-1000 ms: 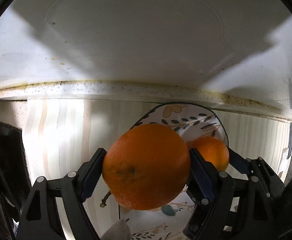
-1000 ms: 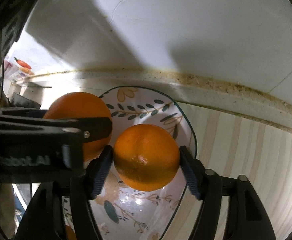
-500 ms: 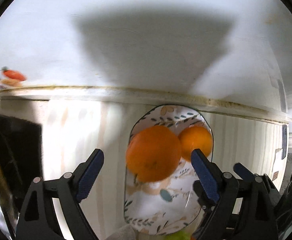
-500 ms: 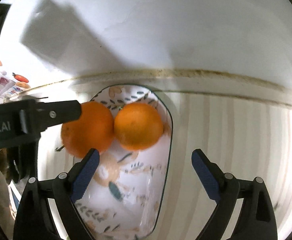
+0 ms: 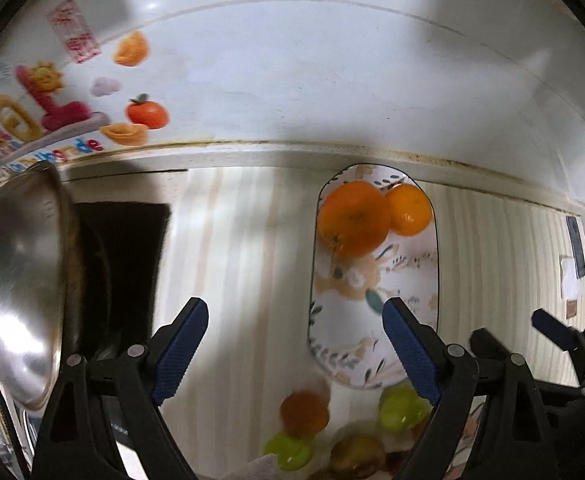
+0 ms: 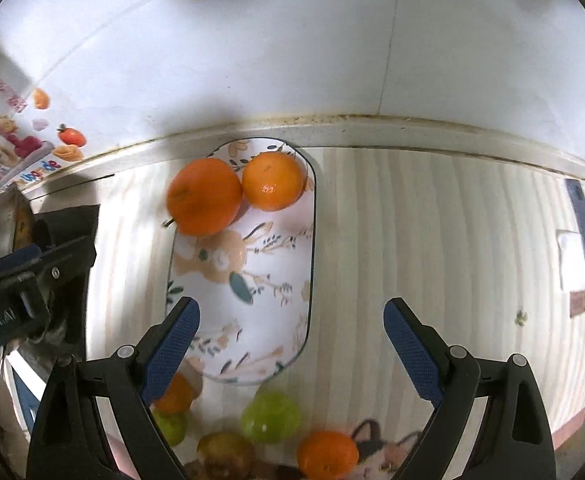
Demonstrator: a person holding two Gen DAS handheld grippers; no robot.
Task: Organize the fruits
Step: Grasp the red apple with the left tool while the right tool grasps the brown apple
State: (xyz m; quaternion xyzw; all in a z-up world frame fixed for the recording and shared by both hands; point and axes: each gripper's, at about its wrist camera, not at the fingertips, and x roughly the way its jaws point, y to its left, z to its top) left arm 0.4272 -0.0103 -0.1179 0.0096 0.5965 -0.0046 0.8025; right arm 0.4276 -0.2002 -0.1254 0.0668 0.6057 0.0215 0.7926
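Two oranges lie side by side at the far end of a long patterned plate: the bigger one on the left, the smaller one on the right. My left gripper is open and empty, above the table to the left of the plate. My right gripper is open and empty over the plate's near end. Several loose fruits lie near the plate's near end: a small orange, a green fruit and another orange.
A steel bowl and a black mat are on the left. The wall with fruit stickers runs behind the striped table. A phone lies at the far right. The left gripper's body shows in the right wrist view.
Both grippers opened and let their oranges onto the plate, then pulled back and up. The loose fruits near the plate's near end came into view.
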